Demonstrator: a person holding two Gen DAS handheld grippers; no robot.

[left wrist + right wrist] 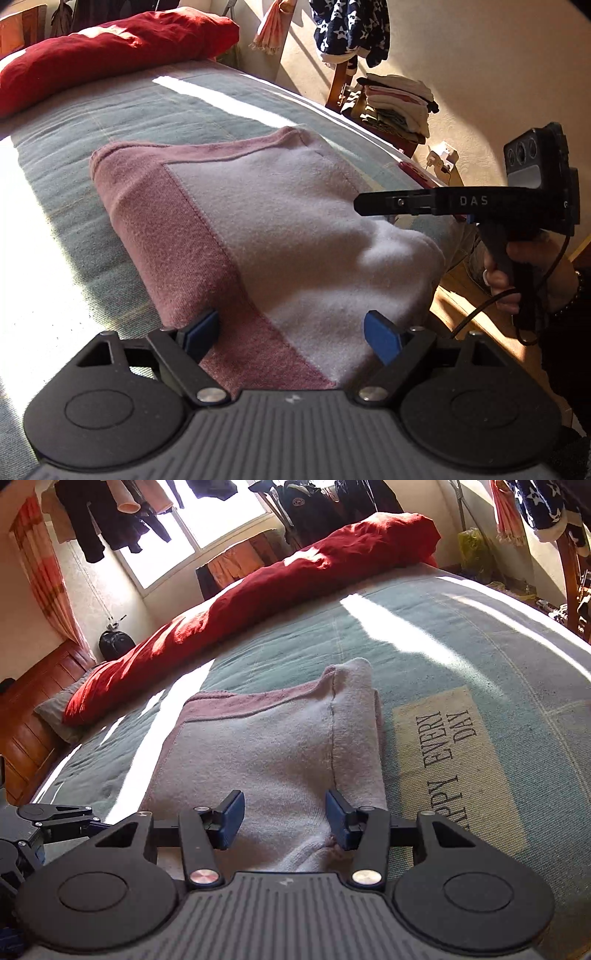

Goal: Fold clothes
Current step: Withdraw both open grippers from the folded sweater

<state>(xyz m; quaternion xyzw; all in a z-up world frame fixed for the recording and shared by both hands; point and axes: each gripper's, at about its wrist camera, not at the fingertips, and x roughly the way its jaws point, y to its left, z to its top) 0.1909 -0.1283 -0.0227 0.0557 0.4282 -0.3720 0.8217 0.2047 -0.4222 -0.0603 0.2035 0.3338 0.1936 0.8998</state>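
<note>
Pink-and-white garment (295, 221), folded to a thick block, flat on the bed (110, 129). Begins directly between the tips of the left claw (291, 336) and runs away from it, forward and a little to the left, so with the long axis almost in line with the pointing direction of this claw.

Left claw released and spread wide. One blue pad (382, 341) over the white part, the other at the pink band along the left edge. No pinching of cloth visible.

Right claw (286, 821) also released, spread less wide, with the near edge of the garment (266, 746) between the pads and a raised crease just beside the right pad. Not pressing on it, as far as can be seen. In the left view, reaching in from the right side, level above the white part, well apart from the left claw.

Both at the near edge then, left one by the pink side, right one by the white side, neither clearly nearer. Far edge well ahead of both.

Probably next: to grasp the near edge at two points and carry it forward along the long axis, or to lift the block toward the pile (399, 107) beyond the bed to the right. Cannot decide which from here. Needs the pads lower first, around the edge.
</note>
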